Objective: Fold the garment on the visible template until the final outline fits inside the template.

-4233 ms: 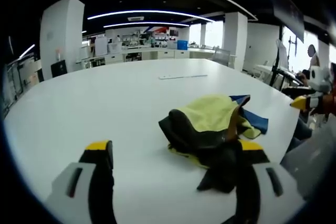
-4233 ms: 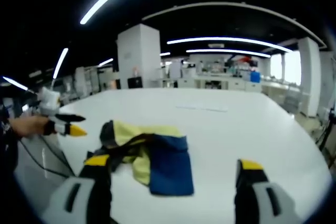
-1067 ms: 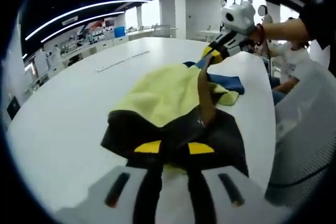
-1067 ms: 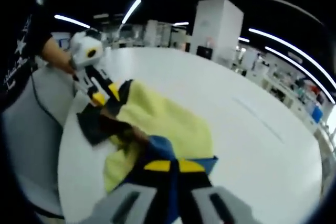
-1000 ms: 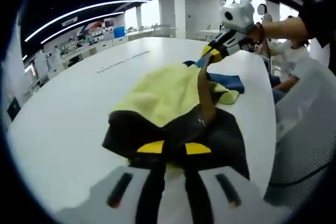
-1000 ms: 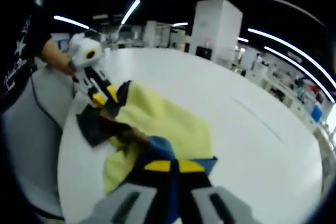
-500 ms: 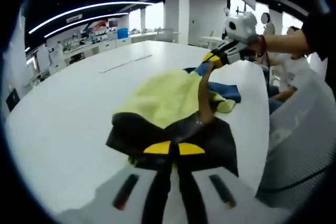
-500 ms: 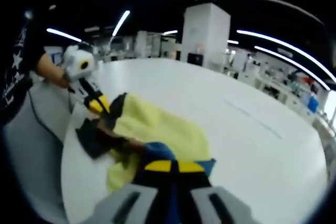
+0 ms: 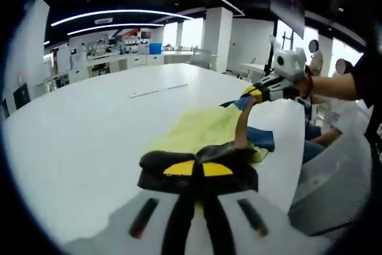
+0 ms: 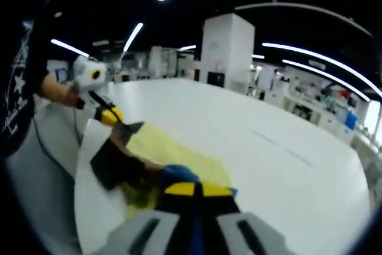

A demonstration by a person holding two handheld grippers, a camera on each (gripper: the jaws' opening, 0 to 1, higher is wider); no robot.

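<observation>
Jaws of left gripper (image 9: 197, 169) pinching the garment's (image 9: 206, 132) black end, right gripper (image 10: 193, 190) pinching its blue end — yellow middle crumpled, lifted slightly, on the white counter (image 9: 89, 123).

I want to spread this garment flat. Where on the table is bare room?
Bare white table runs from the garment out to the far strip. It is crowded at the near edge, where the left hand-held gripper and right hand-held gripper clamp the cloth.

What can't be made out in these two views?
- Template outline: none discernible on the table in either view.
- Garment type and overall shape: bunched up; the left claw and right claw cover its near edges.
- Thin strip far across the table: too small to identify.
</observation>
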